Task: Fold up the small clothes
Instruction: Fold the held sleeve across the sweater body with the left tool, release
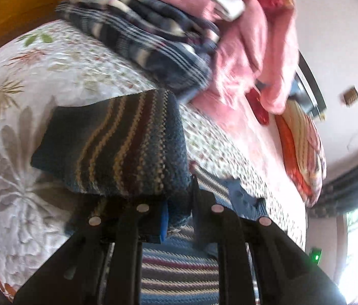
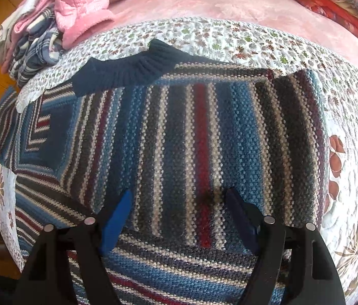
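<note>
One striped knitted sweater (image 2: 204, 132) lies spread on the bed, with one dark blue ribbed collar (image 2: 128, 71). One flowered quilt (image 2: 229, 38) covers the bed, over one pink blanket (image 2: 229, 2). At the far left sits one pile of clothes (image 2: 39, 25), its pieces too bunched to count. Two tongs show, left (image 1: 179, 198) and right (image 2: 179, 203), each with two fingers.

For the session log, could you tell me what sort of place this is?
Most likely a home bedroom: a floral quilt covers a bed, a striped sweater lies on it, and folded clothes are piled nearby.
</note>
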A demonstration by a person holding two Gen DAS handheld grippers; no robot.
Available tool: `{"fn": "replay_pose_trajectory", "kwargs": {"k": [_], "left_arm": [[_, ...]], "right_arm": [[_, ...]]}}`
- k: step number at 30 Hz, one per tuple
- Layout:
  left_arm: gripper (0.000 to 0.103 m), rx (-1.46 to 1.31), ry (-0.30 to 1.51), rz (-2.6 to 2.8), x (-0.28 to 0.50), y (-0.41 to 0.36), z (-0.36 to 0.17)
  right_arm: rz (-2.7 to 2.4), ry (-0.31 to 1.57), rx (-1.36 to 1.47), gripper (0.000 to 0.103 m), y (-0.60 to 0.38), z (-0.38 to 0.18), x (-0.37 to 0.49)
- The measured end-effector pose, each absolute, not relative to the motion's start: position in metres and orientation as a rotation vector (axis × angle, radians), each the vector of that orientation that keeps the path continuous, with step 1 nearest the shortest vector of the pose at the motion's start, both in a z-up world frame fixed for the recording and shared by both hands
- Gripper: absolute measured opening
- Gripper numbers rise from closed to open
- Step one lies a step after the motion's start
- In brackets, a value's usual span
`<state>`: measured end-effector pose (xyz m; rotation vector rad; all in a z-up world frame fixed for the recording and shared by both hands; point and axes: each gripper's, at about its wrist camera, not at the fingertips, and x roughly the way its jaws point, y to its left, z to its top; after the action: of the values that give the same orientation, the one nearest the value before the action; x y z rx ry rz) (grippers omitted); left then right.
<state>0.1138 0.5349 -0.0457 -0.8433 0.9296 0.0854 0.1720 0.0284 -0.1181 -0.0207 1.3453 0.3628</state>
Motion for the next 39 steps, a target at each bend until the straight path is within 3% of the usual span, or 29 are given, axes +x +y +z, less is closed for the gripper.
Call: {"fn": "replay_pose_trajectory", "kwargs": {"k": [15,17,21,24,28,31,39], "left_arm": [[0.015,-0.621,1.088,-0.02,0.135,0.447,-0.085],[0.017,-0.615,1.12,-0.022,0.134,0.441,-0.094],[0.031,-0.588,1.175,-0.008,0.13,0.434,-0.112],[0.035,-0.553,1.21,0.005,0.126,0.428,-0.116],[0.047,-0.513,1.312,0.036,0.12,0.418,-0.096],[0.048,-0.512,1.431,0.099,0.103,0.421,-0.068],[0.058,-0.736,1.241,0.053,0.071,0.478,0.003]], "right_arm": [[0.361,1.348,-0.065,0.077,0.035,-0.121,0.173],[0.361,1.348,-0.071,0.077,0.035,-0.121,0.173],[0.359,1.35,-0.077,0.077,0.037,-0.123,0.173],[0.358,1.352,-0.08,0.078,0.038,-0.124,0.173],[0.358,1.354,-0.076,0.078,0.039,-0.125,0.174],[0.355,1.354,-0.05,0.078,0.036,-0.121,0.175],[0.459,1.318,0.03,0.078,0.058,-0.08,0.16]]}}
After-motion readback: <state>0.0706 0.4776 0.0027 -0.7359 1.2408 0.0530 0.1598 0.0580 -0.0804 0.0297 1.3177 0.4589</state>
